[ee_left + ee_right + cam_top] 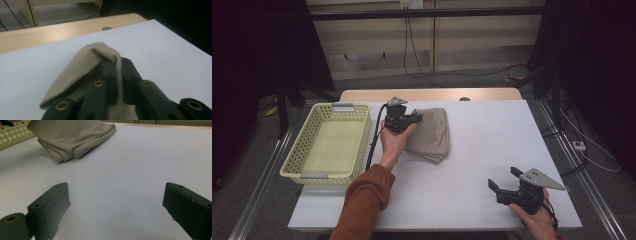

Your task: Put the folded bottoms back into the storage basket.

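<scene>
1. The left claw point(418, 118) is clamped on a folded beige cloth point(432, 134). In the left gripper view we see its two black jaws drawn close together, with a fold of the fabric point(82, 67) pinched between them and lifted into a ridge.
2. In the high view we see the left hand point(393, 142) holding this claw over the far middle of the table point(477, 150). An orange-brown sleeve point(364, 200) reaches in from the near edge.
3. The rest of the cloth spreads out from the left claw toward the person and to the right, lying on the white table surface. A black cable point(374, 135) trails from the claw down its left side.
4. Just left of the left claw, across that cable, we see a pale yellow perforated basket point(312, 165) standing on the table.
5. The right claw point(504, 178) is spread wide and holds nothing. In the right gripper view we see its two jaws far apart, with only bare white table point(125, 182) between them.
6. We see the right hand point(538, 220) holding this claw near the front right corner of the table, with a grey three-cornered plate point(539, 178) on top.
7. From the right claw, the cloth point(75, 135) lies well ahead and to the left, its folded layers stacked at the edge facing us. A corner of the basket point(12, 136) is just beyond it.
8. The two claws are well apart.
</scene>
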Available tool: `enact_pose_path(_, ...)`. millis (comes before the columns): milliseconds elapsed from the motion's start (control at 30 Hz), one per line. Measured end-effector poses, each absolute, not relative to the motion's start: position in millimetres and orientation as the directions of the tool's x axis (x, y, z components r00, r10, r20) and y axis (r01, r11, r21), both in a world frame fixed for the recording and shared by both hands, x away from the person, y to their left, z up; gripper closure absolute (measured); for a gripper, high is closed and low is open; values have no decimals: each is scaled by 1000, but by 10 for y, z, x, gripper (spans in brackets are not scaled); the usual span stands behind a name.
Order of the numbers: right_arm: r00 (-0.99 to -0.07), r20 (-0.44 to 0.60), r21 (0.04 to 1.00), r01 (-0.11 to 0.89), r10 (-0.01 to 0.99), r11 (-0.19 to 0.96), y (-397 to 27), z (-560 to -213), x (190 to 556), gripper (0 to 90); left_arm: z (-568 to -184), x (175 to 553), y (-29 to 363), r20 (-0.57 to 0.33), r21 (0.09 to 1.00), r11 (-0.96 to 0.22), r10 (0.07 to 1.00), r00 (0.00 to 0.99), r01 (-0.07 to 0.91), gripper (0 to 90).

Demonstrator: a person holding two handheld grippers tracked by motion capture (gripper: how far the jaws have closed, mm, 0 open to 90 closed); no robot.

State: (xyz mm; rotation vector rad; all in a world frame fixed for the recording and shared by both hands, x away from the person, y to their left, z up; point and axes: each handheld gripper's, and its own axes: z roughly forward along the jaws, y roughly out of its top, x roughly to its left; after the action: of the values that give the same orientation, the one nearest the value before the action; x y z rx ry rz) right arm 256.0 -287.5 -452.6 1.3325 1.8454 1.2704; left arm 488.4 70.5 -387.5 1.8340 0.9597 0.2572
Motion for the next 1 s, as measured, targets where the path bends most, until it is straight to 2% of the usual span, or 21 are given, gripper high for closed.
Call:
enact_pose_path(333,-376,102,902,425,921,73,-2873,-4523,2558,64,-3630,4801,837,-188,880,-184,711,678,437,836)
enact_pose_path(833,-378,117,902,427,919,61,-2887,-4521,2564,59,-3419,4653,1070,-182,909,-146,703,687,390,837)
enact_pose_path(1000,-378,119,904,424,918,58,-2887,-4517,2560,58,-3377,4592,1088,-158,915,-166,691,706,367,837)
